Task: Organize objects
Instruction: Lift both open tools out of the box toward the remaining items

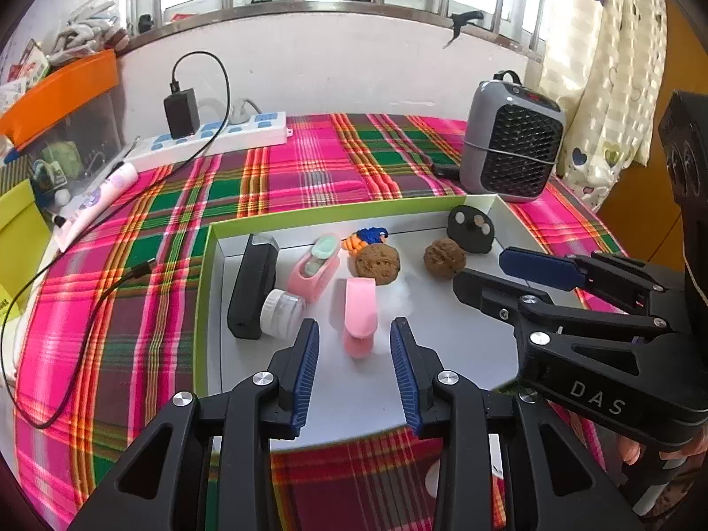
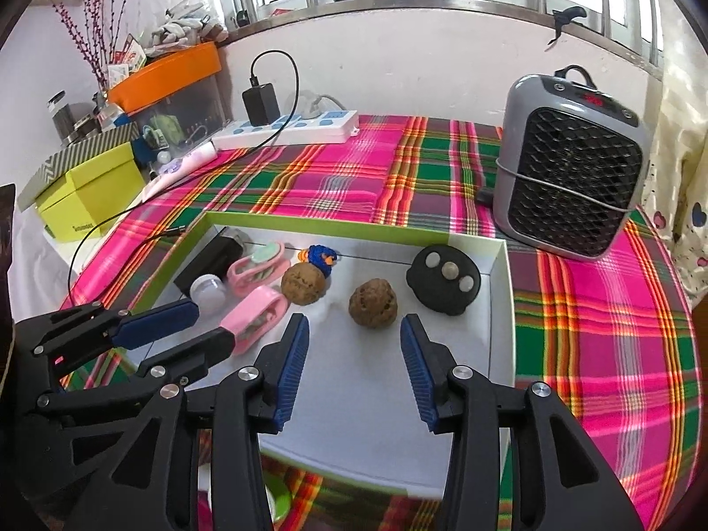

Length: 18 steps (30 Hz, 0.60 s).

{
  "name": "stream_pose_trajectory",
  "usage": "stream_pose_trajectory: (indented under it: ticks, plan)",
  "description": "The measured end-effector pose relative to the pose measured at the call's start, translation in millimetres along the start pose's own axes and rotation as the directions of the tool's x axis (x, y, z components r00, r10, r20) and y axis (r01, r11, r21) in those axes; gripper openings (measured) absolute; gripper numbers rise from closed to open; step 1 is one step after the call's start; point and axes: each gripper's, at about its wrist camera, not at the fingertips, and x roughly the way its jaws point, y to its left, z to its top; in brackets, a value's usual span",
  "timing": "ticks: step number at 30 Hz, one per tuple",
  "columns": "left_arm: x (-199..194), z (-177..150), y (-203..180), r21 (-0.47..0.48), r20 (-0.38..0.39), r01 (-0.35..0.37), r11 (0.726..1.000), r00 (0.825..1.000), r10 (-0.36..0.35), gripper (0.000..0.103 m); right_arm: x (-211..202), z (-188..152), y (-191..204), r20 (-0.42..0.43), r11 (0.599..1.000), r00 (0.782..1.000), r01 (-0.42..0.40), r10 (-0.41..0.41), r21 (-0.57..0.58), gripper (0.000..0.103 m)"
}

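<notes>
Wrinkled round walnuts, glossy pink clips

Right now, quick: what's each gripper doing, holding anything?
Left gripper: open, holding nothing; the pink clip lies in the box beyond its fingertips.
Right gripper: open, holding nothing; a walnut sits just ahead.

White raised letters "DAS" stand on the black body of the right gripper. A red display on the heater is too blurred to read.
</notes>
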Motion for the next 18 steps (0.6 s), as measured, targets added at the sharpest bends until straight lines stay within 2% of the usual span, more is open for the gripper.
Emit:
stream_pose_trajectory:
  ticks: [18]
  plan:
    - [-35.1, -20.5, -6.1, 0.000, 0.038, 0.005, 1.000, 0.999, -0.005, 0.032, -37.8, -24.1, 7.0, 0.062, 1.000, 0.998, -0.007, 0.007, 0.003, 0.045]
